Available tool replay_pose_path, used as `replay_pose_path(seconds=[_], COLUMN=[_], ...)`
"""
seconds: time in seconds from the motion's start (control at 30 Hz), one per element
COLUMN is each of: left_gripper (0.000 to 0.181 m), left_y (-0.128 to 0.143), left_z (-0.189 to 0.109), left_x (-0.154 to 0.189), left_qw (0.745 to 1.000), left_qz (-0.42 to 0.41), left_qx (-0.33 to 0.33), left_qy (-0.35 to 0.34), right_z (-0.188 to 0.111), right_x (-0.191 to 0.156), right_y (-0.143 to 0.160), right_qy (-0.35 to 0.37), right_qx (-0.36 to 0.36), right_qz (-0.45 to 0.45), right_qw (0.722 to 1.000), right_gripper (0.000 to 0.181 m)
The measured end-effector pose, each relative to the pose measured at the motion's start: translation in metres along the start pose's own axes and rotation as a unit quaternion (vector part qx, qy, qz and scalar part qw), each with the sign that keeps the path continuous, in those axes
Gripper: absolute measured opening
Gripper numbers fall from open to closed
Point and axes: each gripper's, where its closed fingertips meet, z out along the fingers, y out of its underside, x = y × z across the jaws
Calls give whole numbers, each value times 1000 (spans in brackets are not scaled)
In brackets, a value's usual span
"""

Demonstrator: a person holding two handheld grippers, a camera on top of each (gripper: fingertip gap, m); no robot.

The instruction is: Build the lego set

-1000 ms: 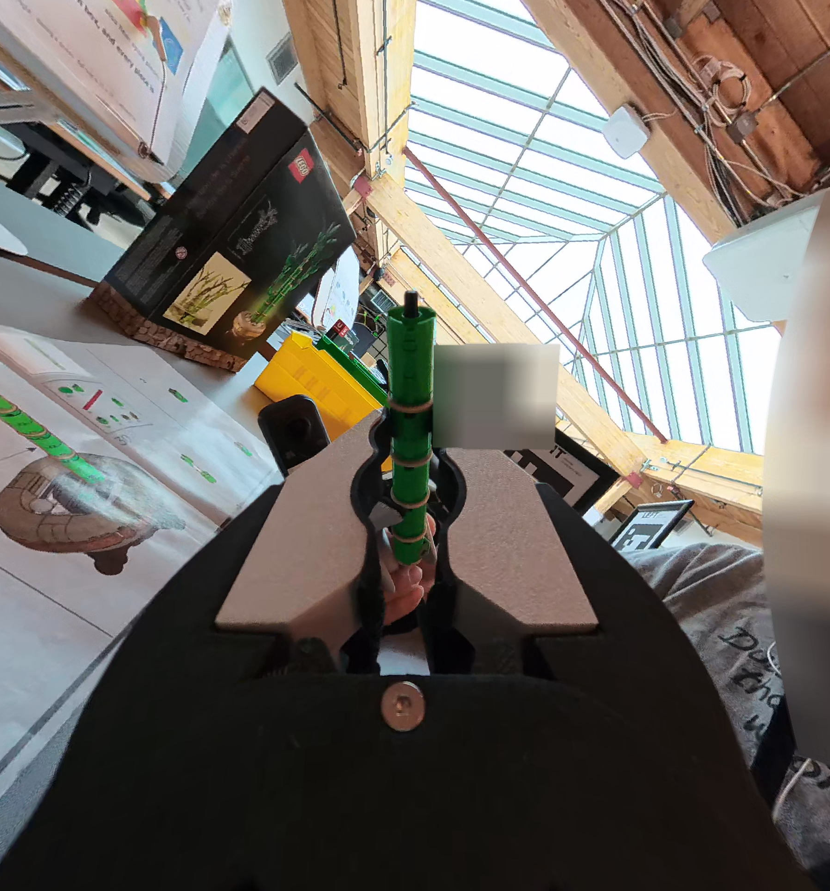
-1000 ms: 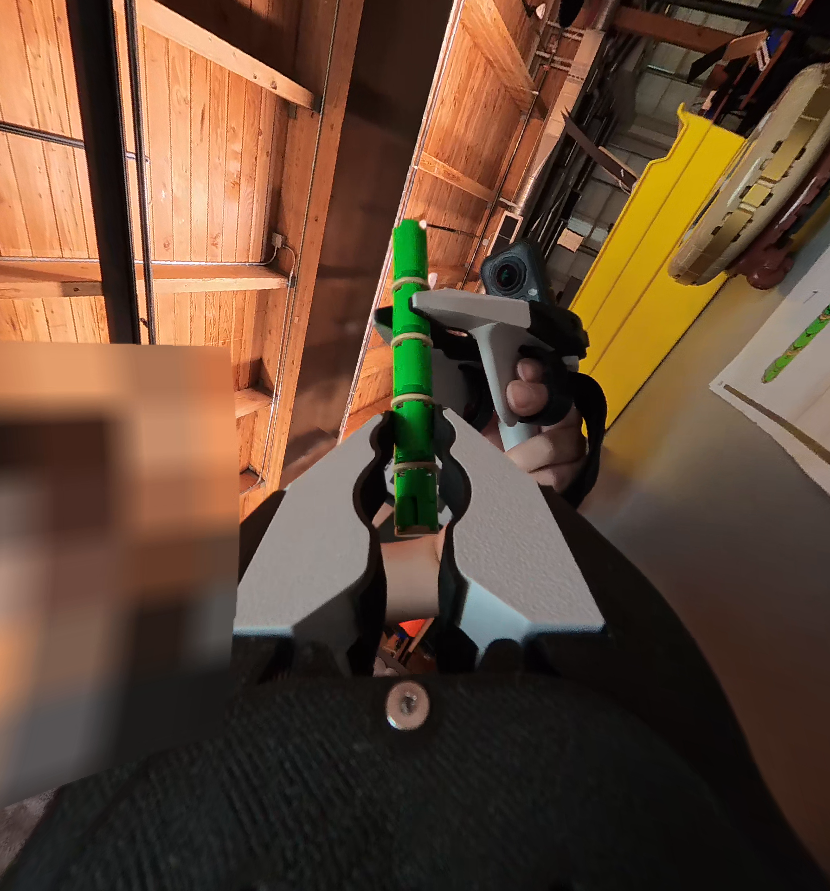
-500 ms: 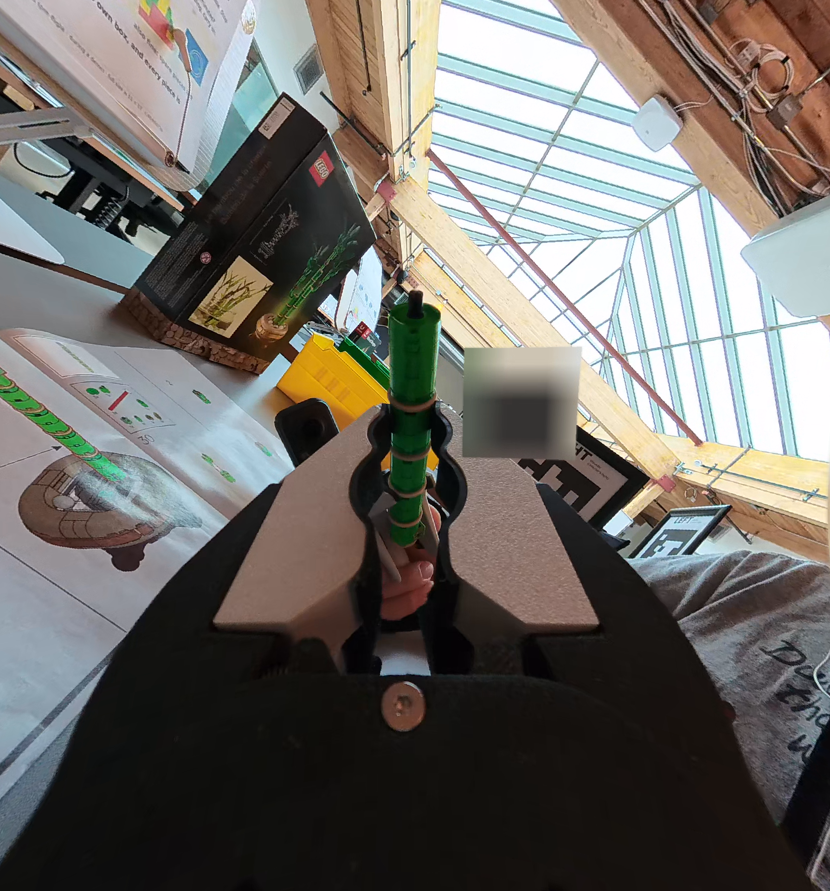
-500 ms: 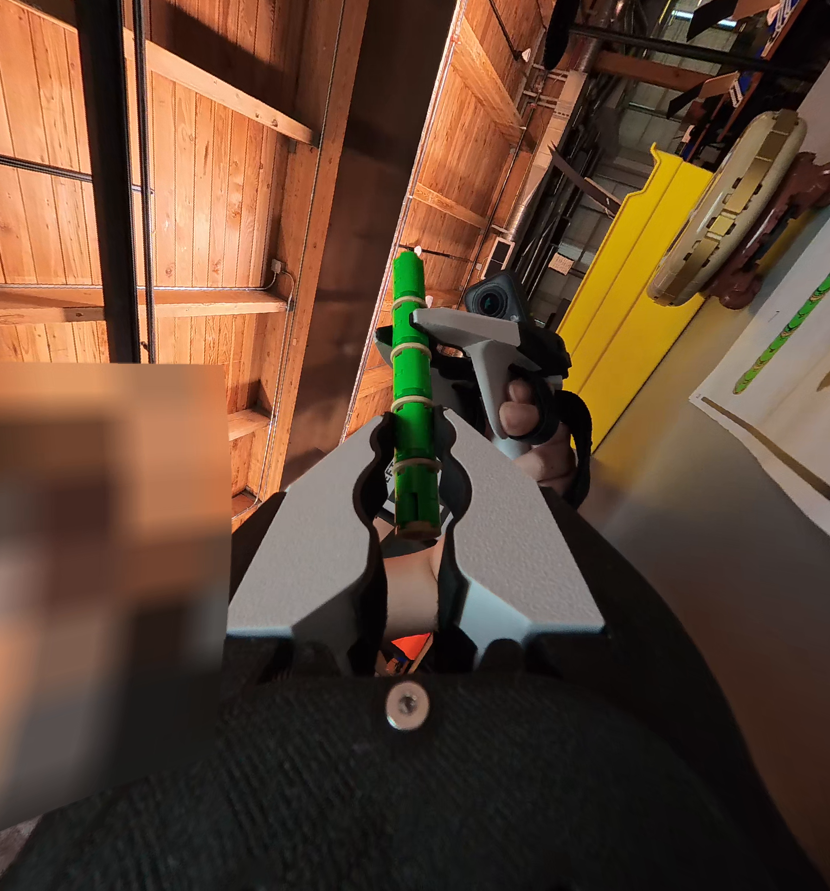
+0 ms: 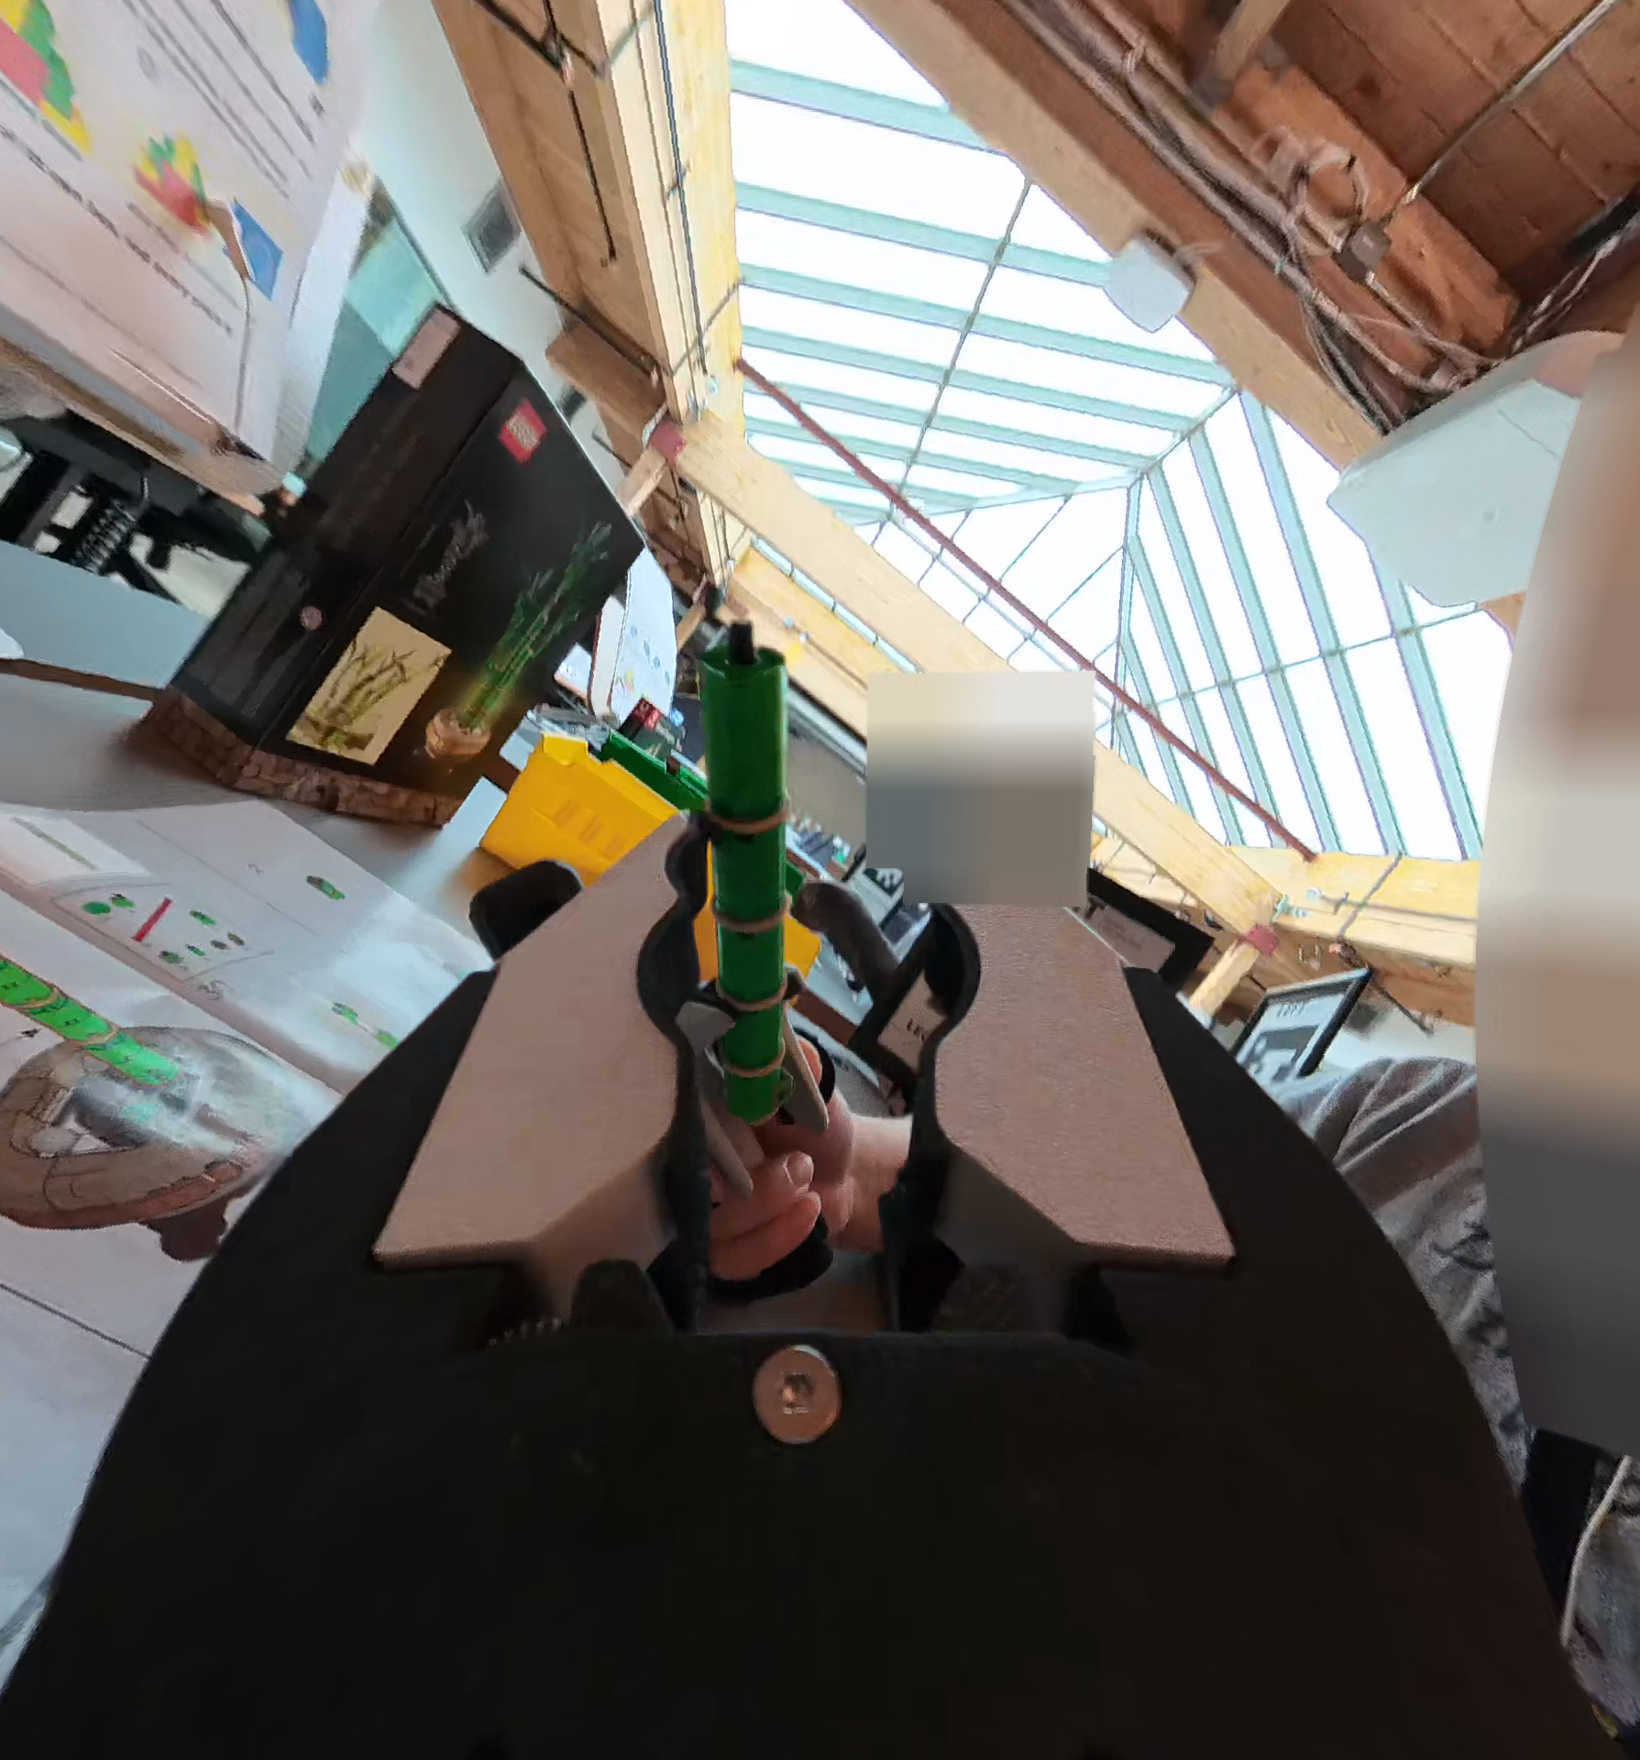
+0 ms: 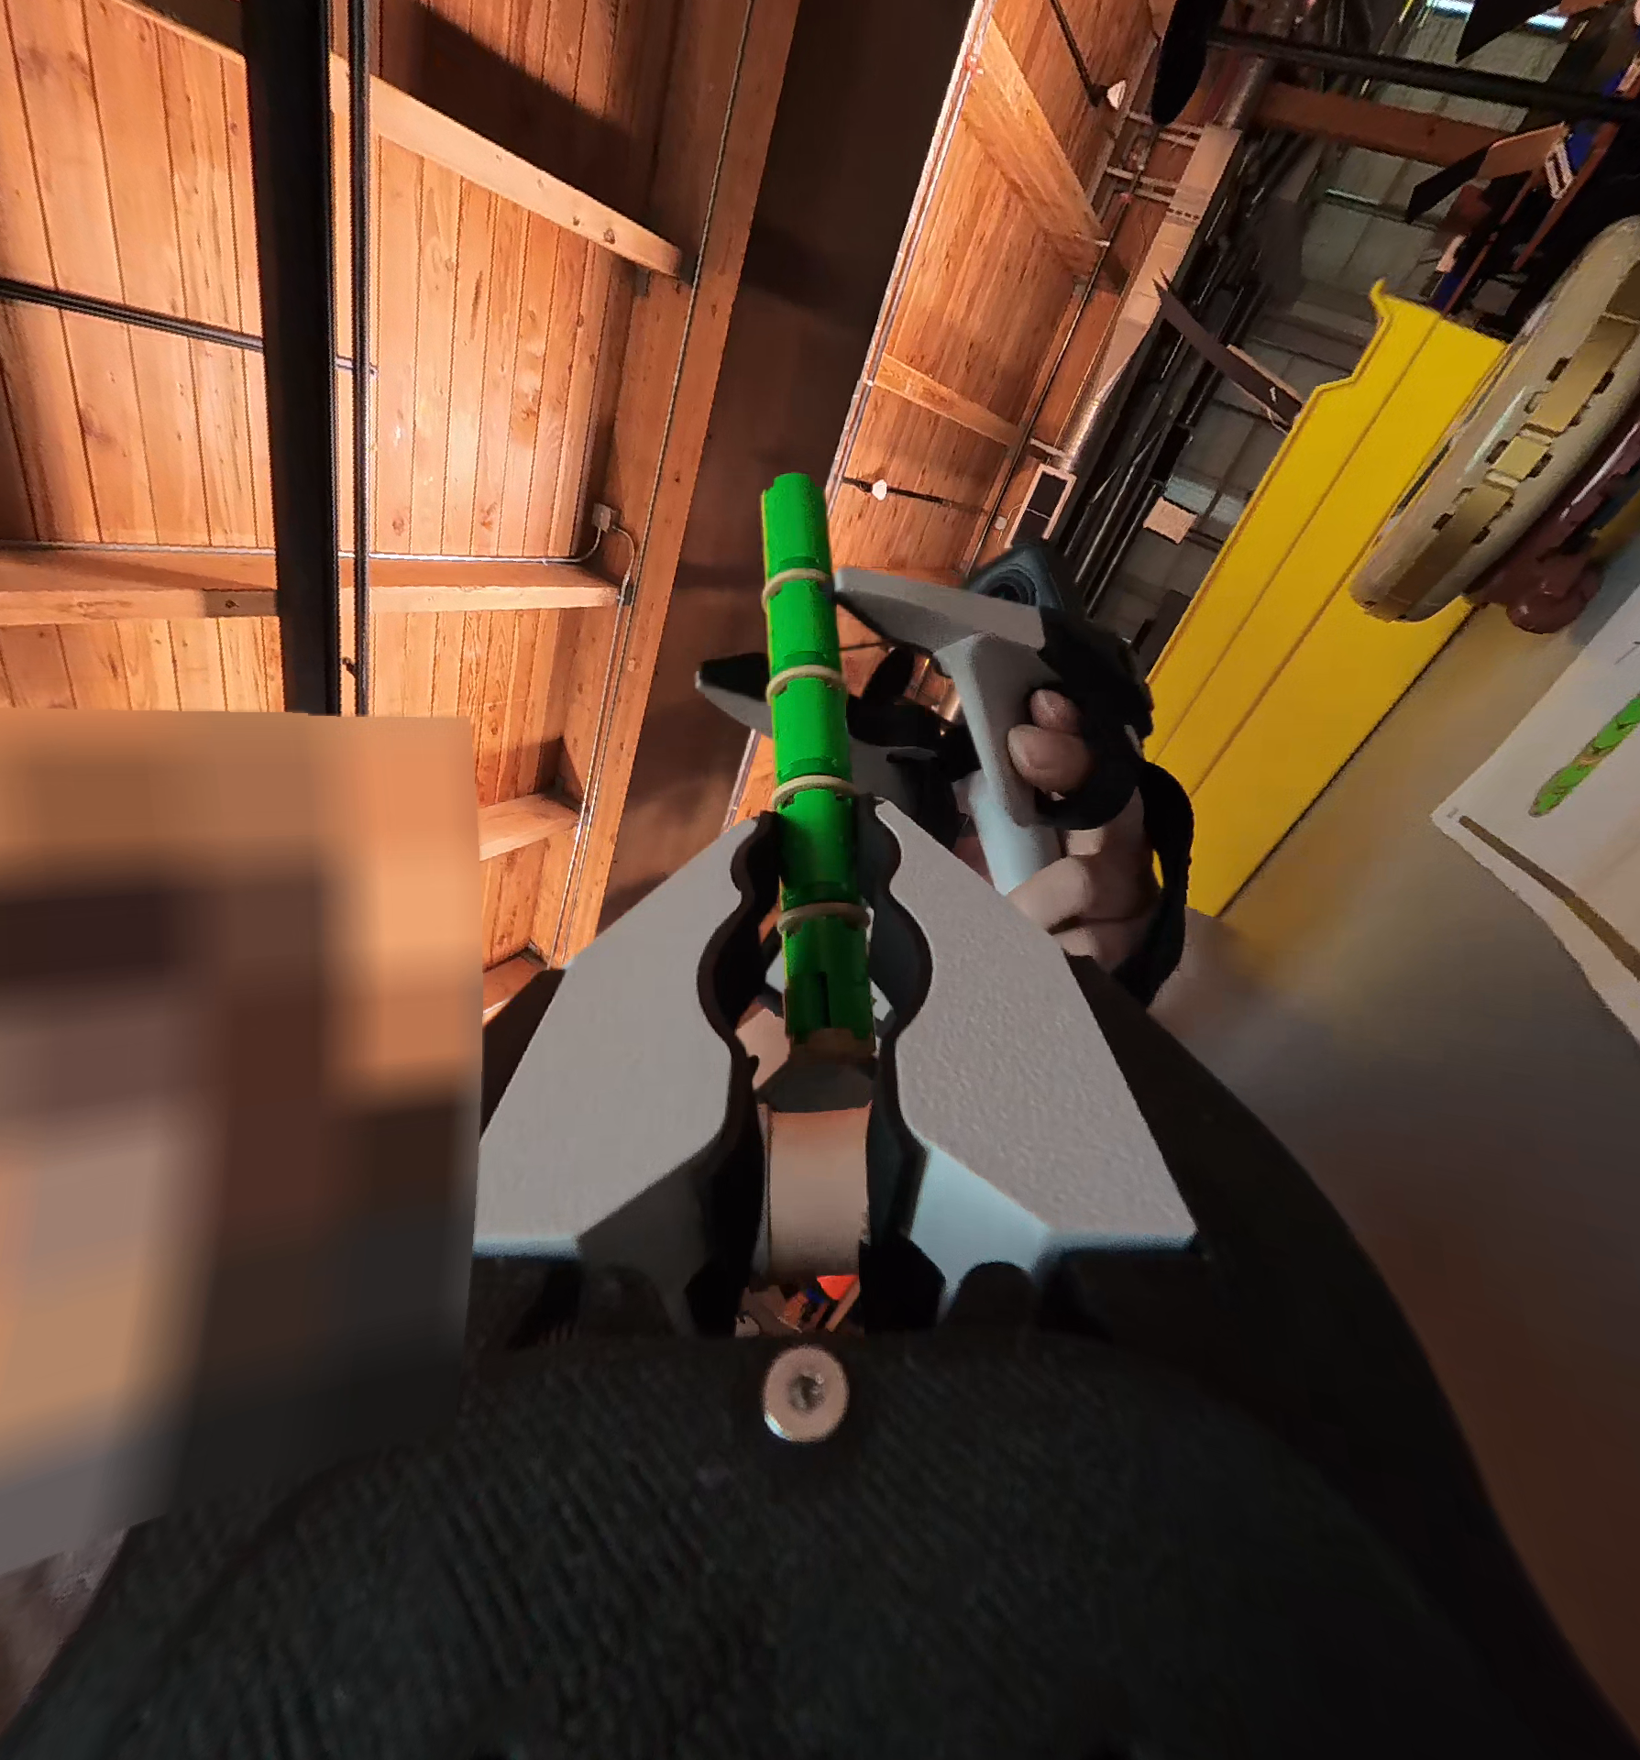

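A green bamboo stalk (image 5: 747, 914) made of segments with tan rings and a black pin at its top stands upright in the air. My left gripper (image 5: 811, 895) is open, and the stalk stands near its left finger, between the wide jaws. My right gripper (image 6: 816, 824) is shut on the stalk's (image 6: 811, 762) lower part. The right gripper's tips (image 5: 759, 1067) show low on the stalk in the left wrist view. In the right wrist view the left gripper (image 6: 825, 657) sits open around the stalk's upper part, held by a hand (image 6: 1073, 857).
An open instruction booklet (image 5: 130, 952) lies on the grey table at the left, with a black set box (image 5: 397, 610) and a yellow bin (image 5: 578, 819) behind it. A round tan and brown base model (image 6: 1511, 400) rests against the yellow bin (image 6: 1301, 590). Tip to tip, the grippers are about 5 cm apart.
My left gripper was shut on the stalk and has now opened off it. My right gripper keeps hold of the stalk's lower part.
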Motion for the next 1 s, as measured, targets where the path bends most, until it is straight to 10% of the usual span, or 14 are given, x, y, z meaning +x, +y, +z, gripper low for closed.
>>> replay_pose_path(seconds=[0.3, 1.0], left_gripper=[14, 15], left_y=[-16, -7], left_z=[-11, -6], left_x=[-3, -8], left_qw=[999, 999], left_qz=[-23, -8], left_qx=[37, 30], left_qy=[11, -21], right_z=[7, 3], right_x=[4, 6], right_y=[13, 13], right_qy=[19, 30], right_qx=[-38, -37], right_qz=[-18, -13], right_qw=[999, 999], right_gripper=[15, 15])
